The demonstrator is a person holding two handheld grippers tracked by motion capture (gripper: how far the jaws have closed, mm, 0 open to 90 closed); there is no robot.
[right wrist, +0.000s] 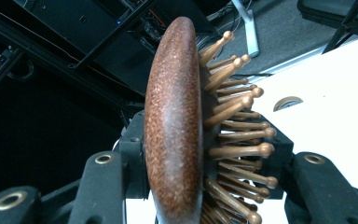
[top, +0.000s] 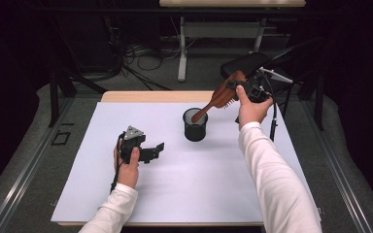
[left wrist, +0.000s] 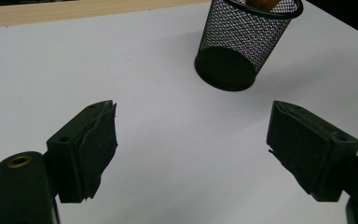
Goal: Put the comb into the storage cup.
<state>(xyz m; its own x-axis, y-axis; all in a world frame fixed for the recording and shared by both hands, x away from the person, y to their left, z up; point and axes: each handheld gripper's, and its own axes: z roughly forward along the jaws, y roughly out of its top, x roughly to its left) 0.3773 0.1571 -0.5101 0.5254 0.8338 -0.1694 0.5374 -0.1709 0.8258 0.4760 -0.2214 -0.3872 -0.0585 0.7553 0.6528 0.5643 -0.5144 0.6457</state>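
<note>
Leaning at a slant: a reddish-brown wooden hairbrush [top: 222, 94], handle end dipping into the black mesh cup [top: 195, 125], head raised up and out toward the far right corner of the table. Standing upright on the white tabletop [top: 175, 184], that cup, a little right of centre and toward the far side. Showing again in the left gripper view, the mesh cup [left wrist: 242, 44], with an orange-brown piece of the brush poking just above its rim.

Clamping the brush head from both sides: the right gripper [top: 249, 91], held up over the table's far right edge in the person's right hand [top: 250, 110]. Looking along its jaws in the right gripper view: the hairbrush [right wrist: 175, 135] seen edge-on, speckled wooden back turned left, rows of ball-tipped wooden bristles sticking out to the right, one black jaw pressing against the back and the other sitting among the bristles.

Resting low over the near left part of the tabletop: the left gripper [top: 150, 152], in the person's left hand [top: 127, 167], pointing toward the cup yet well apart from it. Gaping wide in the left gripper view, its two black jaws, gripping nothing, with bare white surface between them.

Reaching in from the bottom edge: two white sleeves [top: 272, 184]. Lying beyond the table: grey floor, tangled cables [top: 141, 53] and a dark chair seat [top: 245, 63].
</note>
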